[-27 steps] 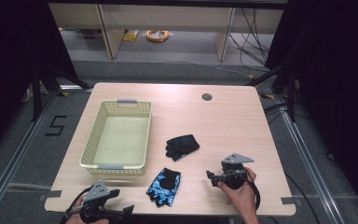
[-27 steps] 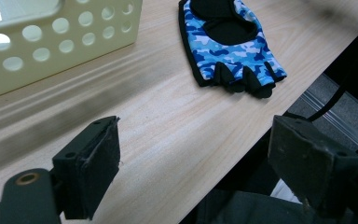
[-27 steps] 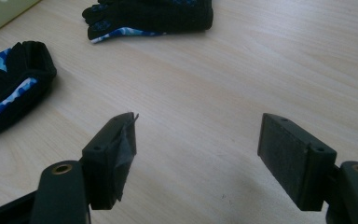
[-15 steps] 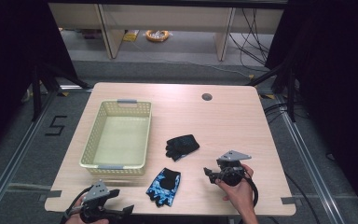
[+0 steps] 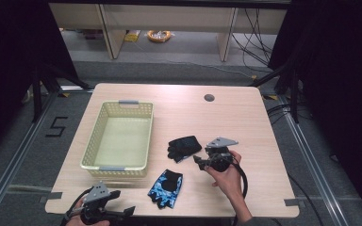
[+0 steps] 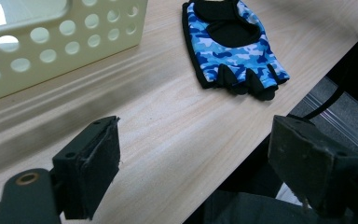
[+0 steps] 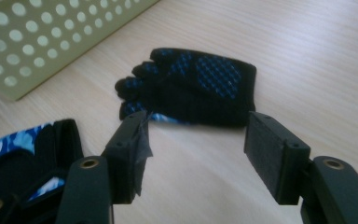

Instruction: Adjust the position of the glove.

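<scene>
High view: I have the right gripper (image 5: 199, 160) low over the counter (image 5: 245, 117), its jaws pointing left at the near edge of the black glove (image 5: 184, 147), which lies right of the basket (image 5: 118, 136). The blue glove (image 5: 166, 187) lies nearer the front edge. The left gripper (image 5: 122, 213) waits at the front left corner, jaws apart and holding nothing.

Left gripper view: my jaws stand wide with bare counter between them; the blue glove (image 6: 233, 46) lies ahead, well apart, beside the basket wall (image 6: 65, 42).

Right gripper view: my jaws are partly open and have just been narrowing, with nothing between them yet. The black glove (image 7: 196, 86) lies flat just beyond the tips, finger stubs toward the basket (image 7: 51, 37); part of the blue glove (image 7: 32, 154) shows at lower left.

I judge the step in hand to be the reach for the black glove, presumably bound for the basket. The next move calls for a short advance and a slight dip, so the pads straddle the glove's near edge before closing; flat fabric may slide rather than lift.
</scene>
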`<action>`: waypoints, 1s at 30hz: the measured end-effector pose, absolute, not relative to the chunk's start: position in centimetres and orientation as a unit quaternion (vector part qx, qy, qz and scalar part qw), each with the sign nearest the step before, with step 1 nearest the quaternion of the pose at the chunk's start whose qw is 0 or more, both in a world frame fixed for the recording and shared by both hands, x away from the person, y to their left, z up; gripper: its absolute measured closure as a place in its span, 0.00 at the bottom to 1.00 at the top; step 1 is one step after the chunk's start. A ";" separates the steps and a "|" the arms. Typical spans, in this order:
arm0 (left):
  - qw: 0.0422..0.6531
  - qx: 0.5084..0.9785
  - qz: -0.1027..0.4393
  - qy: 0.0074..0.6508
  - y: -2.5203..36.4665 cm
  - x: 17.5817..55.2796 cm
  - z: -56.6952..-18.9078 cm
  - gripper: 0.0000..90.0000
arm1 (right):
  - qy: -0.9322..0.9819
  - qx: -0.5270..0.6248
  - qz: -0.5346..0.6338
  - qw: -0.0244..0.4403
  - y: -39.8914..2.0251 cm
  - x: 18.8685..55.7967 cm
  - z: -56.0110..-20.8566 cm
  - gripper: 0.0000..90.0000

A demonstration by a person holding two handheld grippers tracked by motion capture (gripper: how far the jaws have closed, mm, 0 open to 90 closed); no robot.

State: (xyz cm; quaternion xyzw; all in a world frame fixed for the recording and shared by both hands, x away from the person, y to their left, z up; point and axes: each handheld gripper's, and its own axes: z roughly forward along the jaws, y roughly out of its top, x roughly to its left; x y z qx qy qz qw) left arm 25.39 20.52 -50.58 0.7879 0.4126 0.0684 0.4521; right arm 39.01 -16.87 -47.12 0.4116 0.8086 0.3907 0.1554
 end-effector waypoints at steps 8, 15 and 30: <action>0.450 0.790 0.065 0.412 20.7 25.4 -50.5 0.18 | 0.826 0.401 0.369 0.144 -14.0 41.7 -47.2 0.48; 0.445 0.793 0.065 0.411 20.8 25.4 -50.5 0.18 | 0.835 0.391 0.360 0.141 -12.2 43.6 -48.3 0.51; 0.451 0.788 0.064 0.414 20.8 25.3 -50.5 0.18 | 0.862 0.381 0.306 0.138 -10.5 44.8 -50.4 0.61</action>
